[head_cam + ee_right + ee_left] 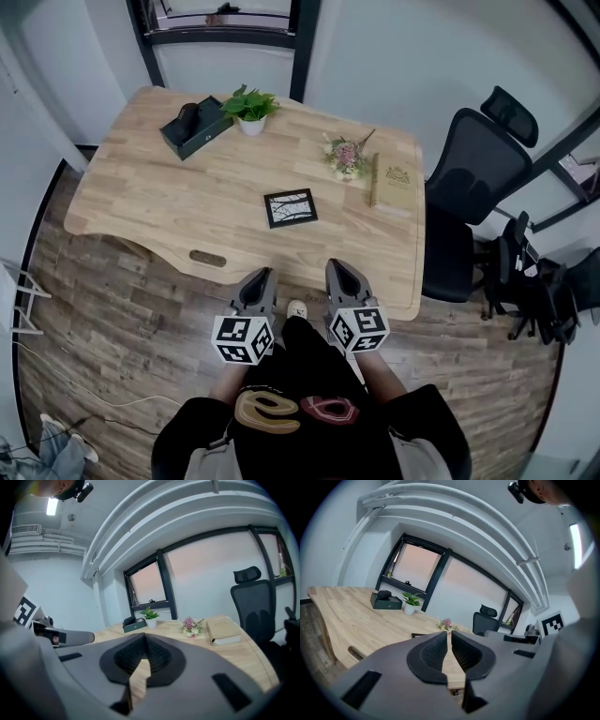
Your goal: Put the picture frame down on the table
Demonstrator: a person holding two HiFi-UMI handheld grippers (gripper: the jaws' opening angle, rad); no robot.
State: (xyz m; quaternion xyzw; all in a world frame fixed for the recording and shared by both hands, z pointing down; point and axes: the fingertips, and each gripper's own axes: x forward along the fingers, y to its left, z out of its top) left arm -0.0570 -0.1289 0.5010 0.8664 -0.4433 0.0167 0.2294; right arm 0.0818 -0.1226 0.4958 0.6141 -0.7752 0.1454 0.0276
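Picture frame [291, 207] lies flat on the table [141, 187] (face up); left tongs [262, 275] and right tongs [336, 266] both pressed together, empty.

We see a dark rectangular box [195, 128] at the far left, with a small green potted plant [250, 106] just to its right. Further right, a pink flower bouquet [346, 157] lies beside a tan hardcover book [395, 183], and a black mesh office chair [476, 171] stands at the right.

An office: a pale wooden desk [141, 202], a black headrest office chair [473, 173] beside it, tall dark-framed windows [417, 566] behind.
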